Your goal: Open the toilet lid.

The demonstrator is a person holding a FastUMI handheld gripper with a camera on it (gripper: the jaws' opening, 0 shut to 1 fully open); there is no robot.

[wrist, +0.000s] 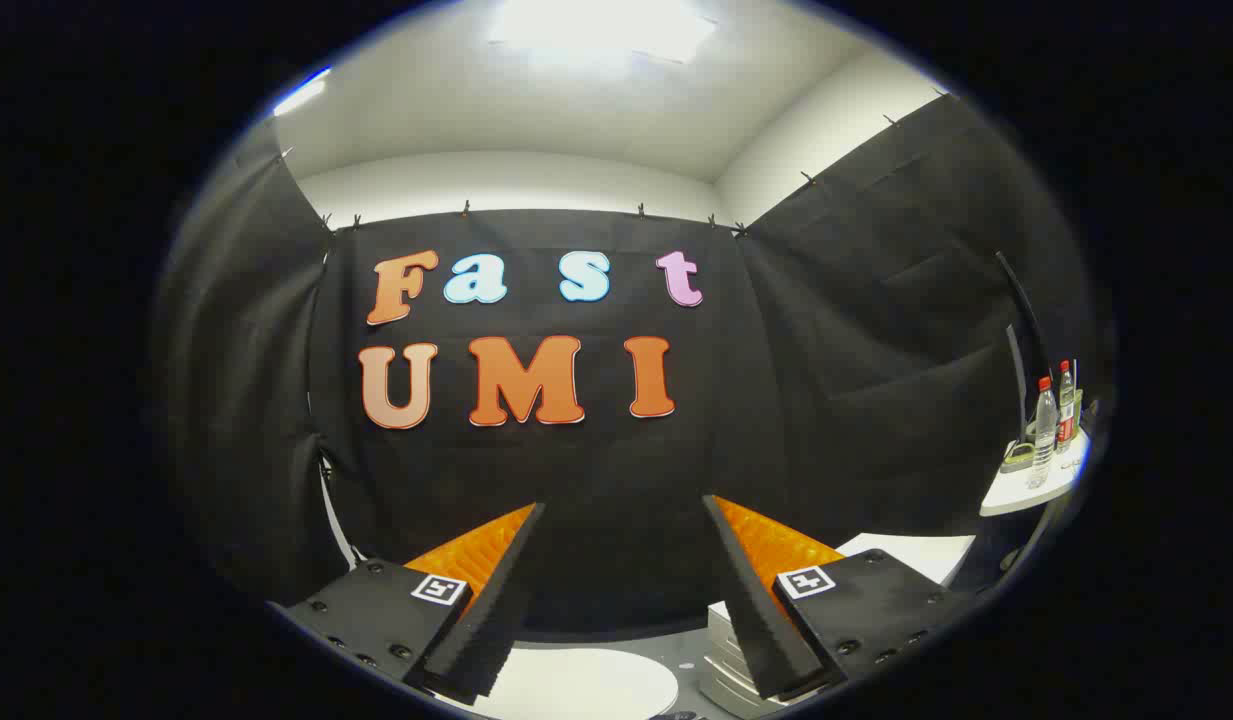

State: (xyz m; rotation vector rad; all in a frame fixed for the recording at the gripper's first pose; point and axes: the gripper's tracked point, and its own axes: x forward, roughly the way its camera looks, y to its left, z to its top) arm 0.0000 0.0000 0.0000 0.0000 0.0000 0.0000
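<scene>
My gripper (pixel 624 503) is open, its two fingers spread wide with nothing between them. It is raised and faces the black cloth wall. Low down, beneath and between the finger bases, lies a white rounded surface (pixel 586 685) that looks like the closed toilet lid; only its far part shows. The fingers are above it and do not touch it. A white ribbed part (pixel 721 660) sits just right of the lid, under the right finger.
A white table (pixel 1026 492) at the far right carries a clear bottle (pixel 1044 432), a red-labelled bottle (pixel 1066 405) and a small tray. Another white flat surface (pixel 921 553) lies beyond the right finger. Black cloth walls close in ahead and on both sides.
</scene>
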